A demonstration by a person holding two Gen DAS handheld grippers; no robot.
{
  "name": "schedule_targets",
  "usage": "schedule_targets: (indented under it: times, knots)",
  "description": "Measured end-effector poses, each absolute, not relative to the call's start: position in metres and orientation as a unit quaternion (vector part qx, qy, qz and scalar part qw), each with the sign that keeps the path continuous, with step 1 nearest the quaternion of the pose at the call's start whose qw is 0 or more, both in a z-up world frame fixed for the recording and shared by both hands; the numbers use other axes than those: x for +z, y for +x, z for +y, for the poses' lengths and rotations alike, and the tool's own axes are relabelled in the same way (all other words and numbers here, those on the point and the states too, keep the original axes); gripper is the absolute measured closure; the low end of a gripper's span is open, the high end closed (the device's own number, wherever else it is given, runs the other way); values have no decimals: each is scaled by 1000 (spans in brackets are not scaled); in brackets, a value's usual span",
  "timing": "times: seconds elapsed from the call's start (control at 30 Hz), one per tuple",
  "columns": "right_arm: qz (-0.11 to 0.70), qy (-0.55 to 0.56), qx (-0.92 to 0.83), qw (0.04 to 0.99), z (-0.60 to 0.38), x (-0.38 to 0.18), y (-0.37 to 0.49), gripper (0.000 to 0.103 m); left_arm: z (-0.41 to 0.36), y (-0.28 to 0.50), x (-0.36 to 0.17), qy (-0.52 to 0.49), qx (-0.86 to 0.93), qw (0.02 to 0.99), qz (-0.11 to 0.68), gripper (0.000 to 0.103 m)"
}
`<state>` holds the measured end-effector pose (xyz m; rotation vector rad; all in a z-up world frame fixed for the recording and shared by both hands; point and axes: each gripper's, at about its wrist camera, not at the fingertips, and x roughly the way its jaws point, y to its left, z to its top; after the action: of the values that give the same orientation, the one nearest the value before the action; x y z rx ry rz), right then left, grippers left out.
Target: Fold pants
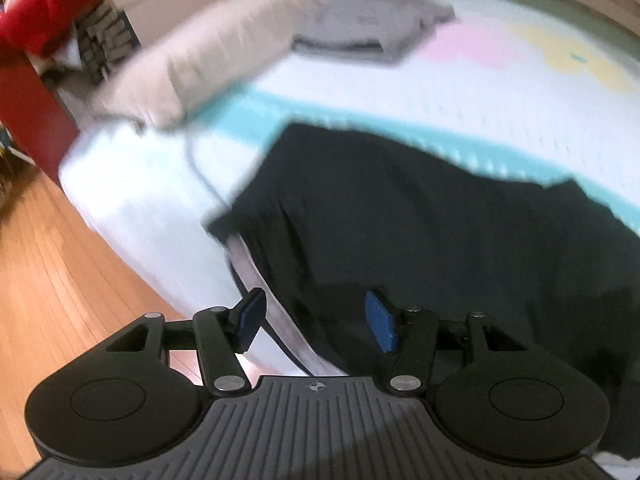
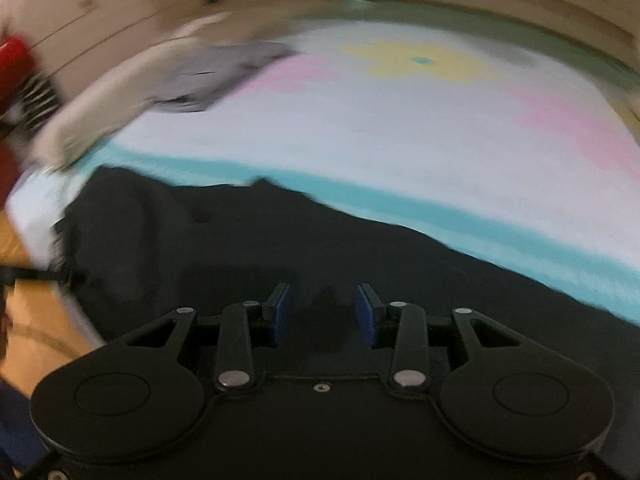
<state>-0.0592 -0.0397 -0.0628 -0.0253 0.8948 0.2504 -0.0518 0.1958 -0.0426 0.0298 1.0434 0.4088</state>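
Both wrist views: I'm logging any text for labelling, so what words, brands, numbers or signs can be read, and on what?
None can be read.
Left gripper base: a small crosshair mark, no lettering.
Black pants, bed cover: no print visible; both views are blurred.

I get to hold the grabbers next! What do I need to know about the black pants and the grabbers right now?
Left gripper: open, nothing held, above the near-left edge of the black pants.
Right gripper: open, nothing held, over the pants.
The pants lie spread on the pastel mat, near its front edge; no tidy fold shows yet.
A folded grey garment and a beige garment sit at the mat's far left.
Left to do: grab an edge and fold. The pictures are blurry, so check first.
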Motion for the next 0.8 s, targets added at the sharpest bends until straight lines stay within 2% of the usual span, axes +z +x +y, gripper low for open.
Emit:
schedule_targets:
  times: [0.13, 0.37, 0.8]
  knots:
    - [404, -58, 198, 891, 14, -72, -65, 57, 209, -42, -25, 54, 197, 849, 486, 47]
    - [366, -124, 293, 874, 97, -96, -76, 57, 229, -42, -33, 22, 192, 838, 510, 47]
    - [287, -280, 349, 847, 147, -136, -111, 59, 235, -37, -33, -23, 176, 842, 509, 47]
